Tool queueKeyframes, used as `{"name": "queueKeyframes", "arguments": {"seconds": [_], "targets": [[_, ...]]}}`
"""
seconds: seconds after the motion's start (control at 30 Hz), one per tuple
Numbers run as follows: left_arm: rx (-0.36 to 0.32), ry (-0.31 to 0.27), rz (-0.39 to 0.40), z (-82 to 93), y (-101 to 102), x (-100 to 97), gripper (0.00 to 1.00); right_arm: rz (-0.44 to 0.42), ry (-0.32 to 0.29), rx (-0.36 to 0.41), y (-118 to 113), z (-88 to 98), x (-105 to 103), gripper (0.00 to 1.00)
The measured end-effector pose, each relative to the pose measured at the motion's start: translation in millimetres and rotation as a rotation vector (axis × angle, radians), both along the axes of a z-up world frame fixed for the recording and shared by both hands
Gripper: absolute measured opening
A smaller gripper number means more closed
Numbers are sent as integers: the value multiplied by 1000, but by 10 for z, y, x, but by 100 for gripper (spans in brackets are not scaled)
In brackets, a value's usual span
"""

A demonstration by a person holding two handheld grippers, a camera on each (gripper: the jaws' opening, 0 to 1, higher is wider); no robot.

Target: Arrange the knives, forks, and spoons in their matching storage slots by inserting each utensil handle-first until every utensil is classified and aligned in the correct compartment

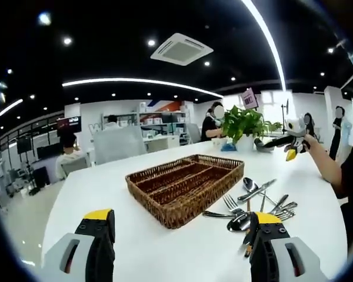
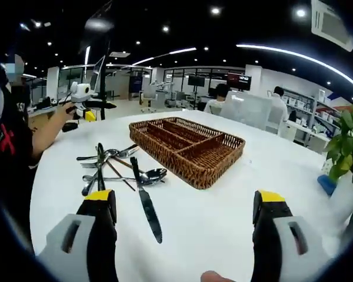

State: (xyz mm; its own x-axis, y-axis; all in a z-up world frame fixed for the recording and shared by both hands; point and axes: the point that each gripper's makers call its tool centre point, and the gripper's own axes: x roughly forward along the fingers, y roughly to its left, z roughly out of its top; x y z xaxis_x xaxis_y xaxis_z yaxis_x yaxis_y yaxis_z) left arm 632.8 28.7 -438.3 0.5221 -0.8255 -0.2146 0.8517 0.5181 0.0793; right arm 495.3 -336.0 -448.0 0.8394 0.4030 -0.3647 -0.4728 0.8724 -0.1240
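hovering low over the white table (image 2: 223, 223), the right gripper (image 2: 188, 226) has its jaws spread and bare; the left gripper (image 1: 179, 238) is likewise spread, holding nothing. nearest lies a table knife (image 2: 146, 202), its long axis running near to far, blade tip toward the near edge. beyond it the forks and spoons (image 2: 115, 167) cross in a loose heap, so pinching 1 could drag its neighbours. farther in, toward the table's middle, sits the wicker cutlery tray (image 2: 188, 144) with long slots, all unfilled. a plush toy (image 2: 82, 97) is held up past the table's far edge.
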Motion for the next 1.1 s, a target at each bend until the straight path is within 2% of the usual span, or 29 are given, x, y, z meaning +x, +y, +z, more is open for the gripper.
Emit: {"name": "queueKeyframes", "arguments": {"seconds": [0.3,0.8,1.1], "targets": [[16,11,-1,-81,-21,11,100,12,9,-3,31,-30,10,99],[5,2,-2,-16,-65,-141,100,8,17,5,25,-50,27,99],[-3,0,-3,10,-68,-148,100,6,21,3,21,-64,30,99]]}}
